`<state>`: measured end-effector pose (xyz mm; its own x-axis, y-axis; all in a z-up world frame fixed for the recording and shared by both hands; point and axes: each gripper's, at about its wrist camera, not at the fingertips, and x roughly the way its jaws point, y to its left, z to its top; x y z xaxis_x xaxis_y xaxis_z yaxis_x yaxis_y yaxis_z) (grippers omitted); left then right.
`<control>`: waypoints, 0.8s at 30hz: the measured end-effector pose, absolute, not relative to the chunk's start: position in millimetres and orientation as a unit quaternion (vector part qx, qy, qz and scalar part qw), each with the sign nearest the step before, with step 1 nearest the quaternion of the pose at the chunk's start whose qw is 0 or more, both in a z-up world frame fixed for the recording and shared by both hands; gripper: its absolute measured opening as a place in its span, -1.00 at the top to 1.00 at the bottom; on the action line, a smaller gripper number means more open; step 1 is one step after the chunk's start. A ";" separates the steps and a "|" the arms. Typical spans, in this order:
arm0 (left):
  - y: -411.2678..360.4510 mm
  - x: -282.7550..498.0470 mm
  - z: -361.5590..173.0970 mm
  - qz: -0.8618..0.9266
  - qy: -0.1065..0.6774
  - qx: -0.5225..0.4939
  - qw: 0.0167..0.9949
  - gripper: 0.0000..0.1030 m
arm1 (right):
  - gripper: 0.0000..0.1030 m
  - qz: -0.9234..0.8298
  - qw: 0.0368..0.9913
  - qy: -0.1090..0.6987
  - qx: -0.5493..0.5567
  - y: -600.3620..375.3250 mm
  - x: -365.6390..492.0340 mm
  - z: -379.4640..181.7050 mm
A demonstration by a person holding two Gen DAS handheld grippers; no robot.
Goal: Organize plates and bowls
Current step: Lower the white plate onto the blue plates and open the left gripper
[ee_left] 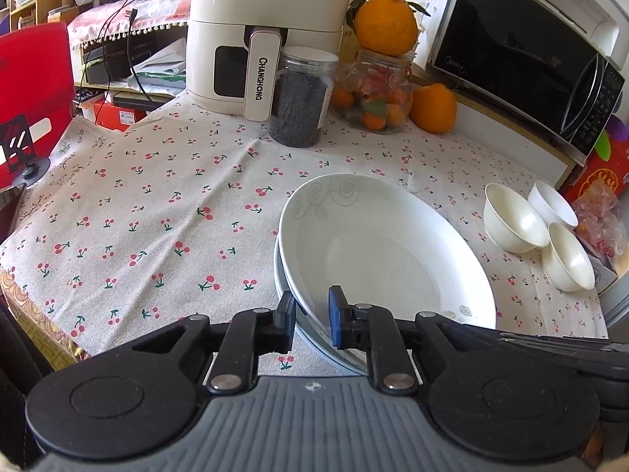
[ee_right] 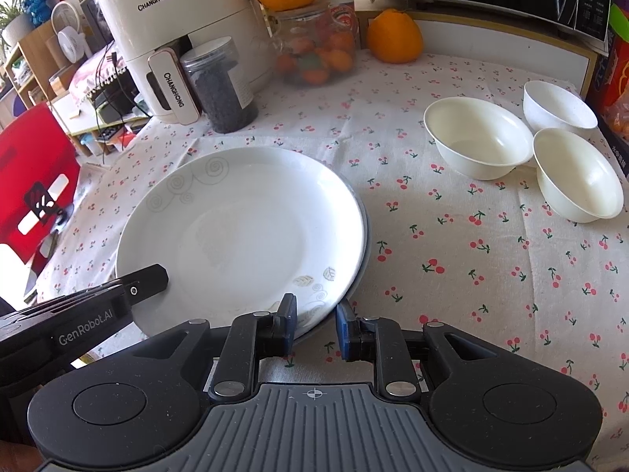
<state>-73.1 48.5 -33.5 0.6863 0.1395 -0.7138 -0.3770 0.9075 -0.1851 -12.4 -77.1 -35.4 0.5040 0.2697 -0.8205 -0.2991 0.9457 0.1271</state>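
Two white plates are stacked on the cherry-print tablecloth, the top plate sitting slightly off the grey-rimmed lower plate. My left gripper is shut on the top plate's near rim; one of its fingers lies over the plate's left side. At the stack's near edge my right gripper is shut on the rims, one pad over the top plate and one outside the lower rim. Three cream bowls stand apart at the right, upright and unstacked.
At the back stand a white air fryer, a jar of dark bits, a glass fruit jar topped by an orange, and a microwave. A red chair is beyond the table's left edge.
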 end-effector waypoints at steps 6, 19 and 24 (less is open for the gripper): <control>46.6 -71.8 -34.0 0.150 0.369 -0.154 0.904 0.68 | 0.58 0.156 0.867 0.474 -0.012 -76.5 -10.2 -35.2; 39.9 -73.2 -34.8 0.156 0.366 -0.132 0.908 0.60 | 0.58 0.146 0.868 0.473 -0.024 -72.4 -10.0 -34.7; 37.4 -72.3 -35.4 0.154 0.365 -0.120 0.910 0.56 | 0.58 0.143 0.870 0.471 -0.026 -71.8 -10.1 -34.6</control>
<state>-72.3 37.4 -35.4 0.6861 0.1922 -0.7017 -0.3673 0.9241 -0.1060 -10.1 -71.8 -34.6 0.5148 0.2244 -0.8274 -0.2735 0.9577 0.0896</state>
